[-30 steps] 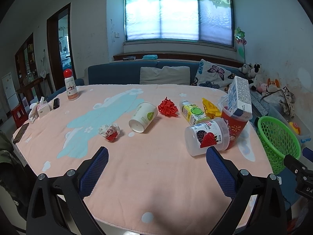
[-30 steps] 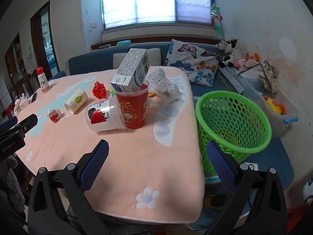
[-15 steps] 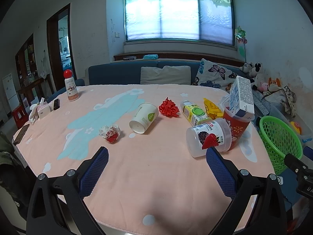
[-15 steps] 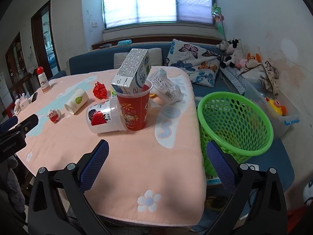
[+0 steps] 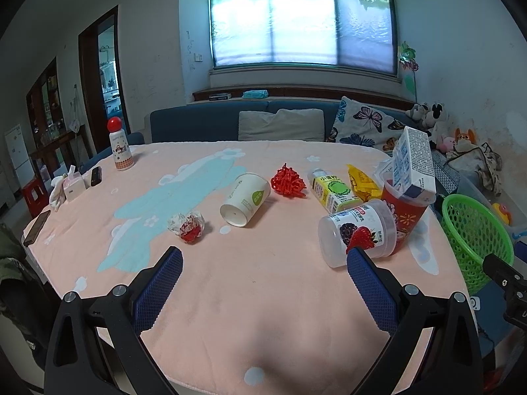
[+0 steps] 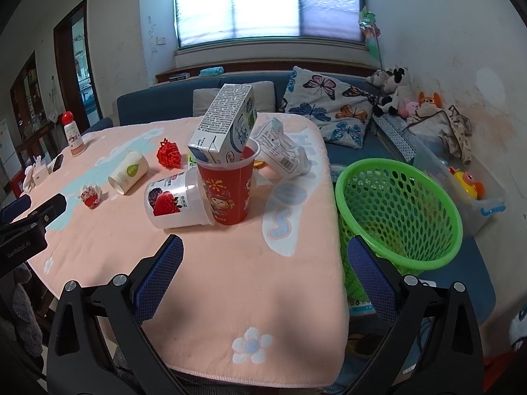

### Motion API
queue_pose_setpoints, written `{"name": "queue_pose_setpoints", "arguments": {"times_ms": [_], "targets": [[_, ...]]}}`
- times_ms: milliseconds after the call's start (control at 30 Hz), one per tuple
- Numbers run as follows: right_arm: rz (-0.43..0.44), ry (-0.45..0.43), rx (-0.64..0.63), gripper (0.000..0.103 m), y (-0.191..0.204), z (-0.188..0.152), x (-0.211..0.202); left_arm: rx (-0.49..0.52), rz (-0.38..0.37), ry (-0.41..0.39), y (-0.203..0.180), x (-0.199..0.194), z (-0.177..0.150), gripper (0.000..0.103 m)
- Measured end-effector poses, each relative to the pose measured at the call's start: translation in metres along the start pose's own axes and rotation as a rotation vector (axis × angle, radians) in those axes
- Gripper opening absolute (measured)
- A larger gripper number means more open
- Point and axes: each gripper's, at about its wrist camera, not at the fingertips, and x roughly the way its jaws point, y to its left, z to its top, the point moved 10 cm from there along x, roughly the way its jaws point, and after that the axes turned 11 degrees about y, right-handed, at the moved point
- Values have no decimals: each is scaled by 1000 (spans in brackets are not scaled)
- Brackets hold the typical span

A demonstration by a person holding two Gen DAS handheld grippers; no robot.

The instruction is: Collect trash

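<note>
Right now both of your grippers are empty with the jaws spread wide: the left gripper (image 5: 263,276) hangs over the near edge of the tabletop (image 5: 263,312), and the right gripper (image 6: 263,263) hangs over the near right corner.

None of the trash looks collected yet; the green mesh basket (image 6: 400,217) stands off the tabletop's right edge, and what shows of its inside is empty.

The nearest piece is the clear plastic yogurt tub (image 6: 179,199) with the berry label. It lies on its side ahead and a little left of your right gripper. Its long axis runs roughly across that gripper's view, and one end leans against the red plastic cup (image 6: 229,192). That cup stands upright with a white milk carton (image 6: 227,123) tilted in its mouth. From the left gripper the same tub (image 5: 357,232) sits just beyond the right finger. The right gripper is nearer the basket, so I judge it the better one for this cluster.

Further toward the left edge lie:
- a white paper cup (image 5: 245,199) on its side, base toward you
- a crumpled red-and-white wrapper (image 5: 187,225), soft and irregular
- a red tangle of plastic (image 5: 288,182)
- a yellow-green drink box (image 5: 332,191)
- a yellow foil wrapper (image 5: 362,184)

A crumpled white pack (image 6: 283,156) lies behind the red cup. The smooth tub may roll, so close across its curved wall.
</note>
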Motion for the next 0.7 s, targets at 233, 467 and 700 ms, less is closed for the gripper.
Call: {"name": "queue_pose_setpoints", "arguments": {"times_ms": [233, 467, 700], "targets": [[6, -8, -12, 99, 2, 9, 0, -3, 7, 0, 4, 4, 6, 97], [14, -23, -34, 99, 11, 31, 1, -5, 10, 9, 8, 11, 11, 97], [18, -24, -53, 97, 25, 65, 12, -6, 8, 10, 12, 16, 14, 97]]}}
